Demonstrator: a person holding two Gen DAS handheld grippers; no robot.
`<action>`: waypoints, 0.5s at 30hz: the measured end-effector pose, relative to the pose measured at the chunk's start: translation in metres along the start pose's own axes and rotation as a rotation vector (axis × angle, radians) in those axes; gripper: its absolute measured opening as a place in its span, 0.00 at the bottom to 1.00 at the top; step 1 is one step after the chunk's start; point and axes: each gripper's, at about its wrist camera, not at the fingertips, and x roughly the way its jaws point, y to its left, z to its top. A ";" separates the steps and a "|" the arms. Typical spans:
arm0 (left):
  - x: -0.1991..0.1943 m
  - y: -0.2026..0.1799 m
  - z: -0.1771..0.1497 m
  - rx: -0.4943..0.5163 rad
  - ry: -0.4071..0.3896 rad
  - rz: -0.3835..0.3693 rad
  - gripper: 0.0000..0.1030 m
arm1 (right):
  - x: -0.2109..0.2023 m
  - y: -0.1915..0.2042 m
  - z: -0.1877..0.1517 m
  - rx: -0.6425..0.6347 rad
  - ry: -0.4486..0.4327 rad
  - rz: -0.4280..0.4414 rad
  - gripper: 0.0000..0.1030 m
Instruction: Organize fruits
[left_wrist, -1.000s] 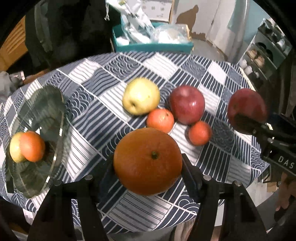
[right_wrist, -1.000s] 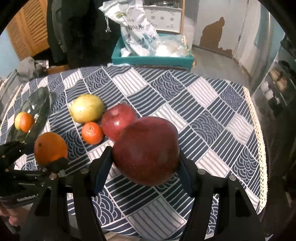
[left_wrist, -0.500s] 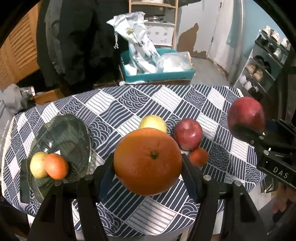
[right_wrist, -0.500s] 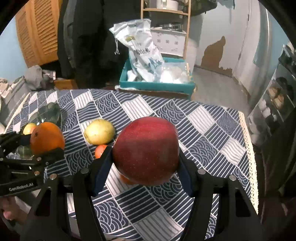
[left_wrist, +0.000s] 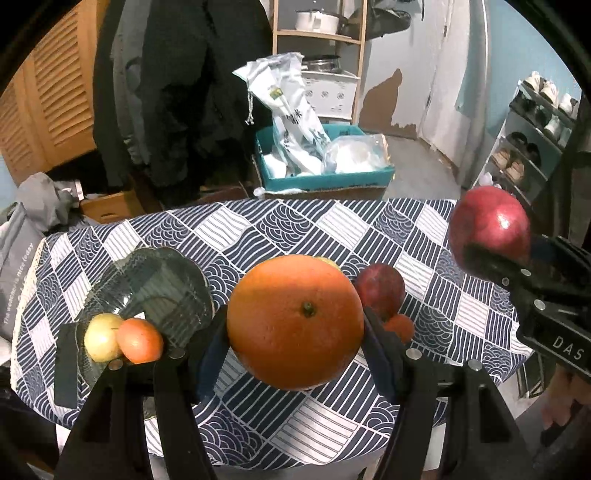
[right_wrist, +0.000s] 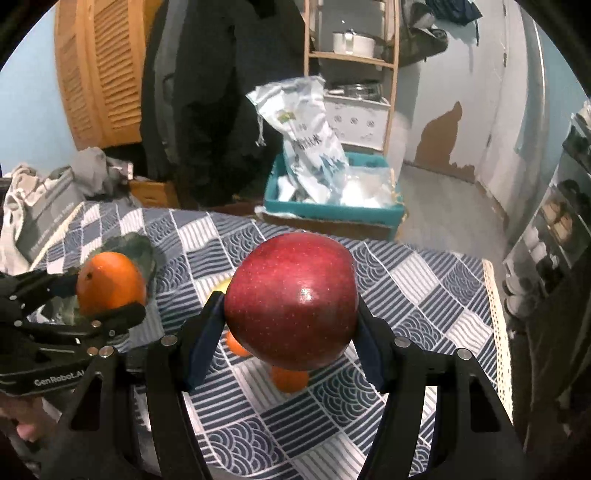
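We count two grippers, each clamped on one fruit and held above the table (left_wrist: 436, 236). The left gripper (left_wrist: 295, 325) has its jaws partly apart, pressed on either side of one large orange (left_wrist: 295, 321). The right gripper (right_wrist: 291, 314) grips one large red apple (right_wrist: 291, 299) likewise. At far left, one glass dish (left_wrist: 162, 284) holds two fruits: one yellow-green fruit (left_wrist: 99, 336) and one small orange (left_wrist: 140, 339), touching. On the cloth we see one smaller red apple (left_wrist: 380, 288) and two small oranges (right_wrist: 290, 378), partly hidden.

dim indoor light, fisheye-warped dark edges, sharp centre, slight glare.
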 end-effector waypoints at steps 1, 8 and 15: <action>-0.002 0.002 0.000 -0.005 -0.003 -0.001 0.67 | -0.002 0.003 0.002 -0.003 -0.008 0.007 0.64; -0.021 0.023 0.003 -0.044 -0.035 0.003 0.67 | -0.010 0.021 0.016 -0.020 -0.039 0.047 0.64; -0.031 0.047 0.005 -0.093 -0.052 0.021 0.67 | -0.008 0.044 0.029 -0.047 -0.053 0.088 0.64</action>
